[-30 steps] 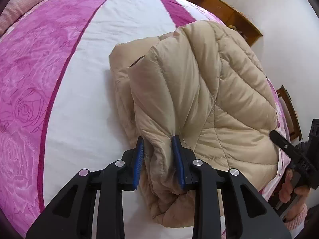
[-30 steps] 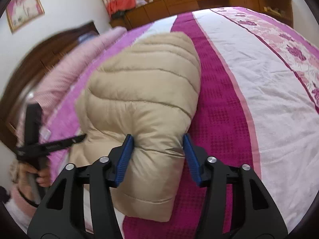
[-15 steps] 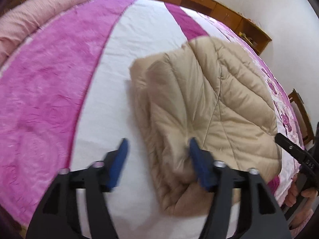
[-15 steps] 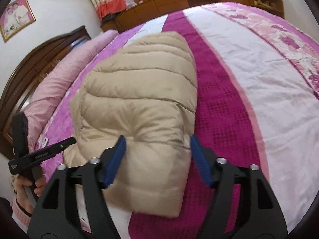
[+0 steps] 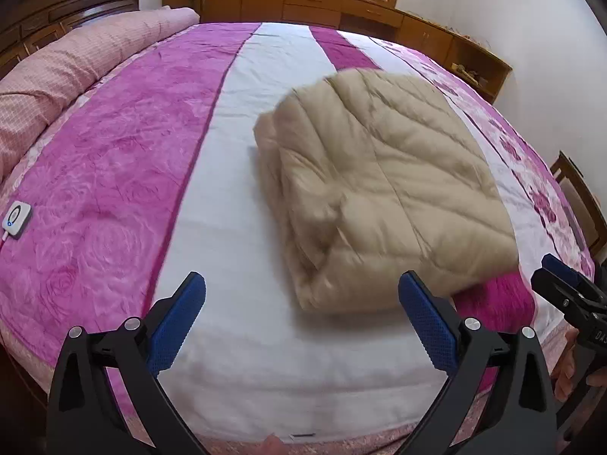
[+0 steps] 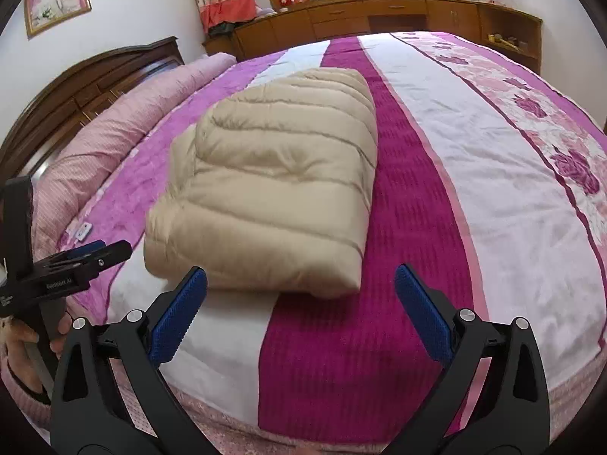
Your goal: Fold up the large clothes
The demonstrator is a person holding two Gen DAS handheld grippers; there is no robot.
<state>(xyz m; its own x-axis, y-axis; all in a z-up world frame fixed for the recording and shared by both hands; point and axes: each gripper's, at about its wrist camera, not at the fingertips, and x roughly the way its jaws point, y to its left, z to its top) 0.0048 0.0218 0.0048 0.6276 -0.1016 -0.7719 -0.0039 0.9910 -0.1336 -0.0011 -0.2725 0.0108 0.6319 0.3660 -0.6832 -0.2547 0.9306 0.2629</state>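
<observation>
Right wrist view: folded beige jacket is lying on the bed just beyond the right gripper (jaws opening wide, nothing between), long axis running near-to-far.

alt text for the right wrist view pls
A folded beige puffer jacket lies on a pink, magenta and white striped bedspread. The right gripper, jaws opening, holds nothing; the left gripper shows at left.

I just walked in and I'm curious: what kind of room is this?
A bedroom in a home, most likely. A wide bed with a pink striped cover fills the view, a wooden headboard stands behind it, and a folded beige jacket lies on top.
</observation>
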